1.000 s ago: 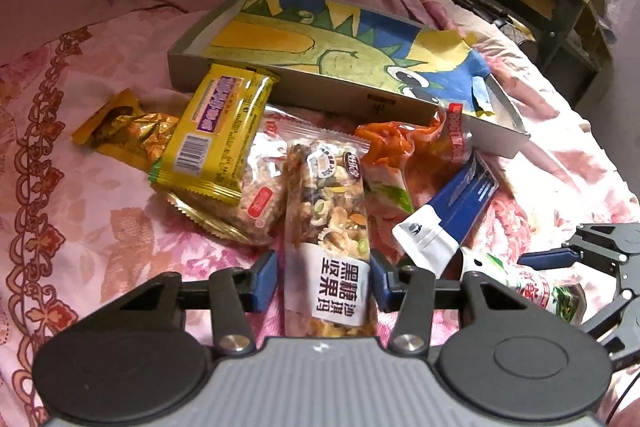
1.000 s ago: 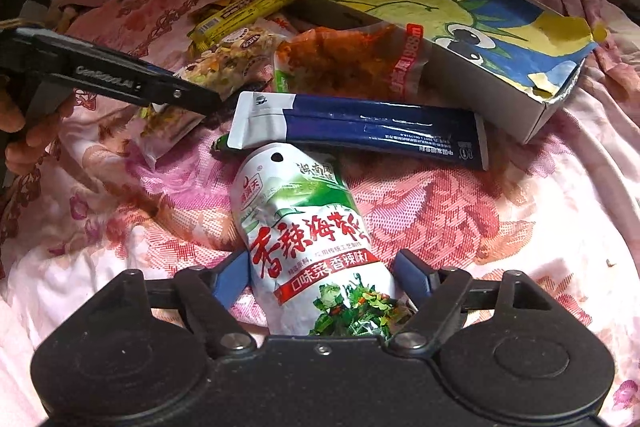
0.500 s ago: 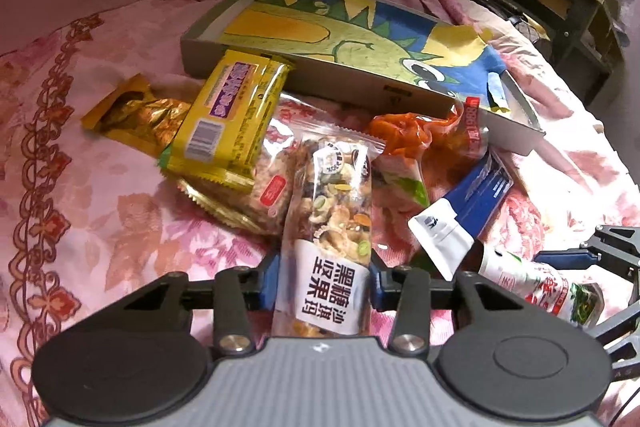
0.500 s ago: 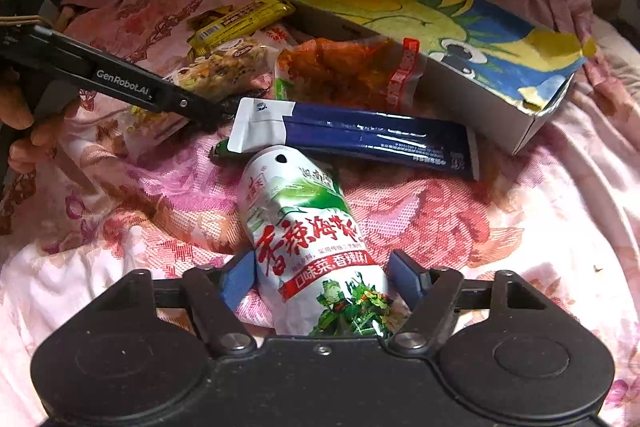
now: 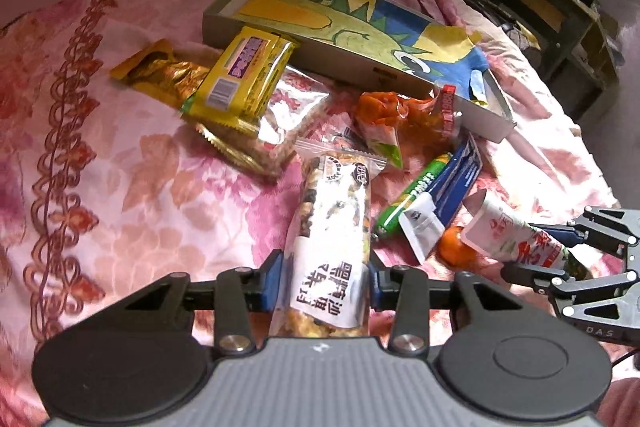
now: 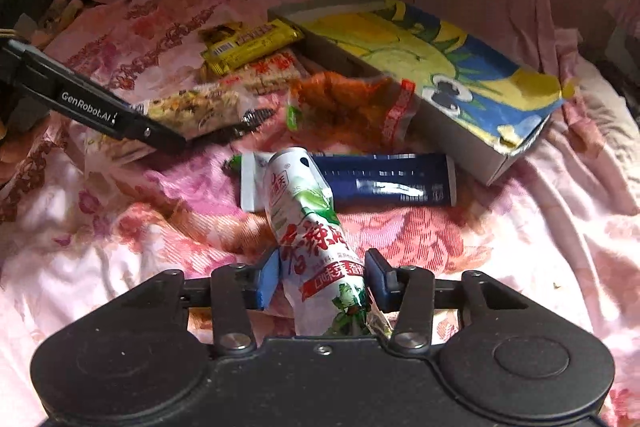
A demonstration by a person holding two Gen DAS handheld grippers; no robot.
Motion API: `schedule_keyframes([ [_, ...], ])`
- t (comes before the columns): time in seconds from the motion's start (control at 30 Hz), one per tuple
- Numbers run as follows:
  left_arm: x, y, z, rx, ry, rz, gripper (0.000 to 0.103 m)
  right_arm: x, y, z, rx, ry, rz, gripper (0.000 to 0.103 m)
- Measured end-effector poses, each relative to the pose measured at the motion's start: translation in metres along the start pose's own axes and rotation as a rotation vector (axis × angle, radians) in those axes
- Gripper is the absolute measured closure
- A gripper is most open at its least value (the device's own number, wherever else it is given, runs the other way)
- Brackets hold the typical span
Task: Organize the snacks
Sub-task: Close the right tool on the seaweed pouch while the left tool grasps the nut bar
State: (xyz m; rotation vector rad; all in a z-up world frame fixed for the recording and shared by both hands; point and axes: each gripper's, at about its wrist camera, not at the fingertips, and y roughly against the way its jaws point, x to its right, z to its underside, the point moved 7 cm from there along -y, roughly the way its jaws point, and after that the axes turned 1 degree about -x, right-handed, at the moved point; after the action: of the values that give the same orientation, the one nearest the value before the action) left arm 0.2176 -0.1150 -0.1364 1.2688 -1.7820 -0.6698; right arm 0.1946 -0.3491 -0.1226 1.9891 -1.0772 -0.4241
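Observation:
My left gripper (image 5: 326, 281) is shut on a clear nut snack bar (image 5: 334, 227) and holds it lifted above the bed; it also shows in the right wrist view (image 6: 192, 107). My right gripper (image 6: 320, 277) is shut on a white and green seaweed pouch (image 6: 308, 223), raised and crumpled; the pouch shows in the left wrist view (image 5: 516, 239). A shallow cardboard box (image 5: 352, 23) with a dinosaur drawing lies beyond the snack pile (image 6: 432, 67).
On the pink floral bedspread (image 5: 120, 167) lie a yellow bar (image 5: 244, 75), a gold packet (image 5: 160, 75), an orange packet (image 5: 404, 115), a blue sachet (image 6: 384, 179), a green stick (image 5: 412, 195) and a small orange (image 5: 454, 251). Dark furniture (image 5: 560, 11) stands at the right.
Both grippers closed on their packets and lifted them. The nut bar came off the pile; the seaweed pouch rose and crumpled, uncovering the small orange.

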Motion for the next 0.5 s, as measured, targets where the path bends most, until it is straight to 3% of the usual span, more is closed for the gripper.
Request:
schedule_keyframes([
  [0.27,-0.008,0.023,-0.011,0.045,0.055,0.002,0.059,-0.01,0.018,-0.027,0.112,-0.001,0.028,0.056],
  [0.5,-0.001,0.033,-0.049,0.131,0.073,-0.015,0.059,-0.009,0.015,-0.065,0.266,-0.103,0.055,0.056],
])
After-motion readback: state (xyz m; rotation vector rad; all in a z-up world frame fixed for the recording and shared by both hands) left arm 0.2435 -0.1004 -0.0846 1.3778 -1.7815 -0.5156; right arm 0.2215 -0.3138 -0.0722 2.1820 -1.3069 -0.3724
